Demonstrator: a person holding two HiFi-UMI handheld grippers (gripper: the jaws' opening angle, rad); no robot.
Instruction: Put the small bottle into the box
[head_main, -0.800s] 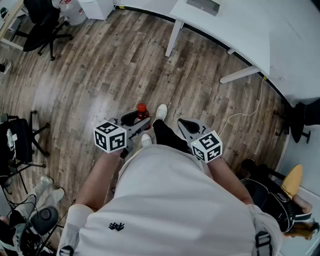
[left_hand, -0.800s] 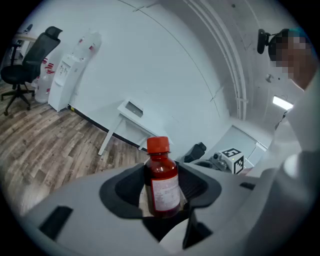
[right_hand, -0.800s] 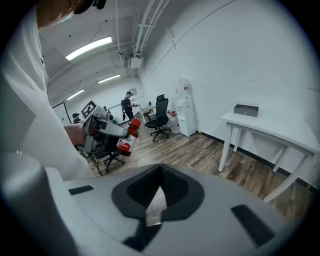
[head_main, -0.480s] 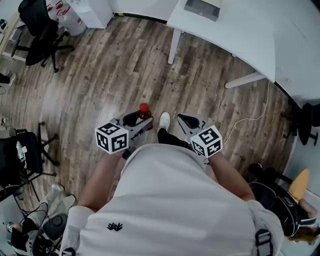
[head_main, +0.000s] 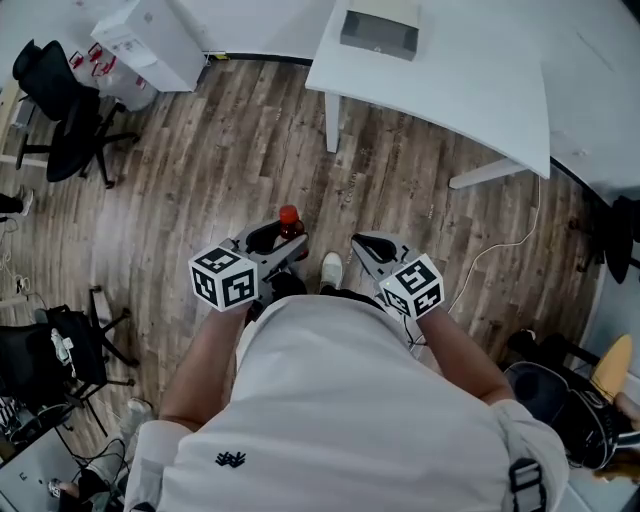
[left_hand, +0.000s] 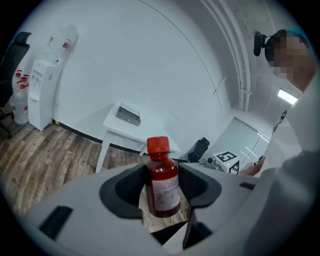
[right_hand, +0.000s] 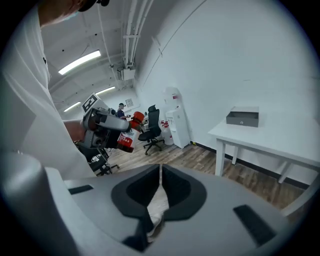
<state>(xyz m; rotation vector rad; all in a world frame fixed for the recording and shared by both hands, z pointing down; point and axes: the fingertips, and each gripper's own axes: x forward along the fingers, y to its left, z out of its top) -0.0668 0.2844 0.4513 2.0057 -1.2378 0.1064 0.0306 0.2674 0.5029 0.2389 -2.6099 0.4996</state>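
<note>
Left gripper clamps bottle upright, right gripper shut, empty; carry bottle level to far table, release only over box.

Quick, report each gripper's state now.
Left gripper: closed on the small red-capped bottle.
Right gripper: closed, nothing between its jaws.

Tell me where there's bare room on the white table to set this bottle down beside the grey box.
The white table is bare except near its left end, where the grey box sits. Free top runs from the box to the right edge and along the near edge. Crowded: the floor at left, with office chairs.
</note>
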